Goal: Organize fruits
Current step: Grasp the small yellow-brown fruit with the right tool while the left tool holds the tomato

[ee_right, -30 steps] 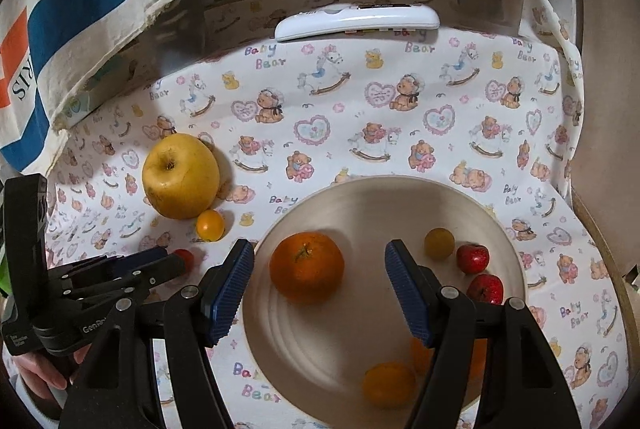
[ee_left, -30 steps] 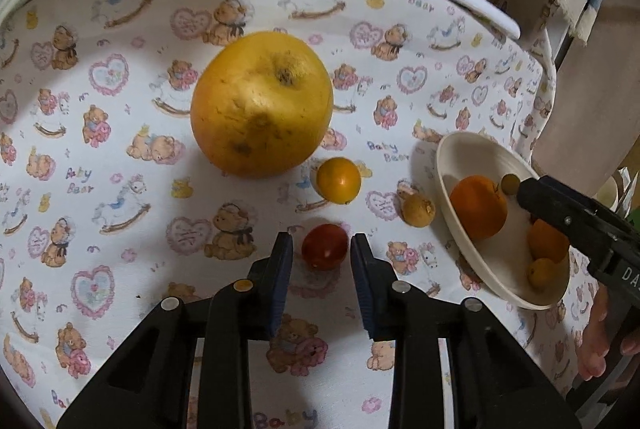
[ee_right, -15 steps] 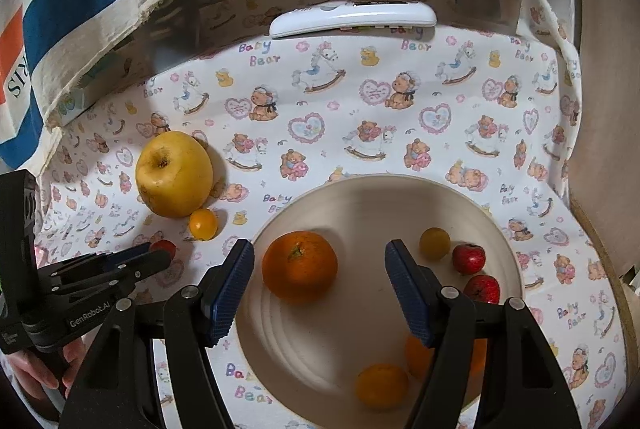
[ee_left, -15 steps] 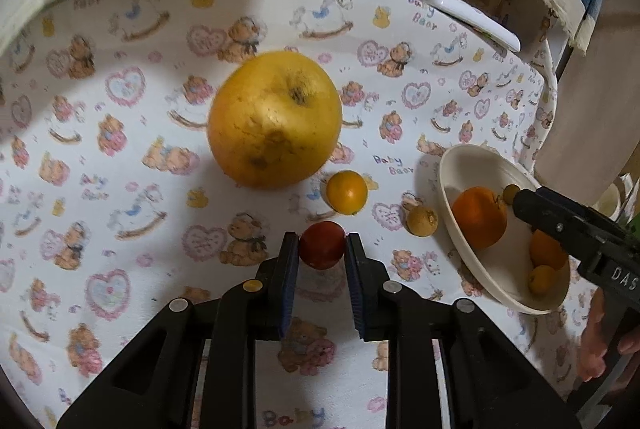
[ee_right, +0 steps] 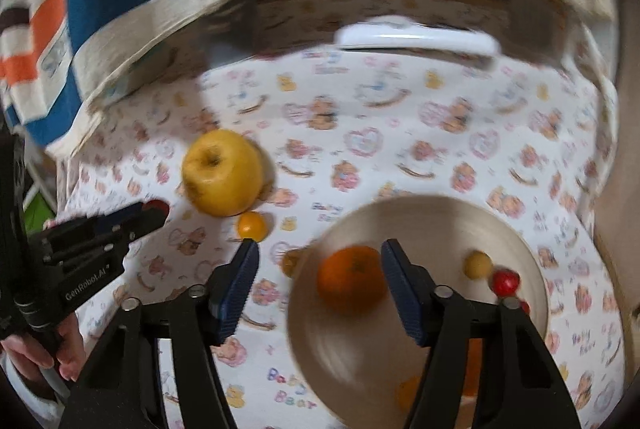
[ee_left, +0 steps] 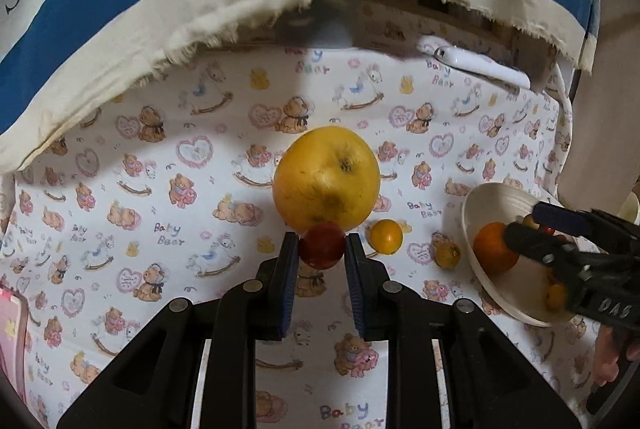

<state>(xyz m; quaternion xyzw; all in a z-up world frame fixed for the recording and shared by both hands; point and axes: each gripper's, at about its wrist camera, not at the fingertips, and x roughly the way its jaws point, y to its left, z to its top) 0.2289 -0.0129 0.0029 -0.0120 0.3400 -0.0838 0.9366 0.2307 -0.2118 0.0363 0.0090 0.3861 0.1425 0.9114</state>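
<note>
Red, small round tomato-like fruit [ee_left: 322,246] pinched between blue-padded fingers [ee_left: 289,269] of left gripper [ee_left: 320,249], lifted just in front of large yellow apple [ee_left: 326,179]. Judged light, smooth, thin-skinned, bruises easily: gentle squeeze across widest part. Right gripper [ee_right: 318,269] hovers over cream round bowl [ee_right: 520,245], fingers closing, apart around orange mandarin [ee_right: 352,283], not touching.
</note>
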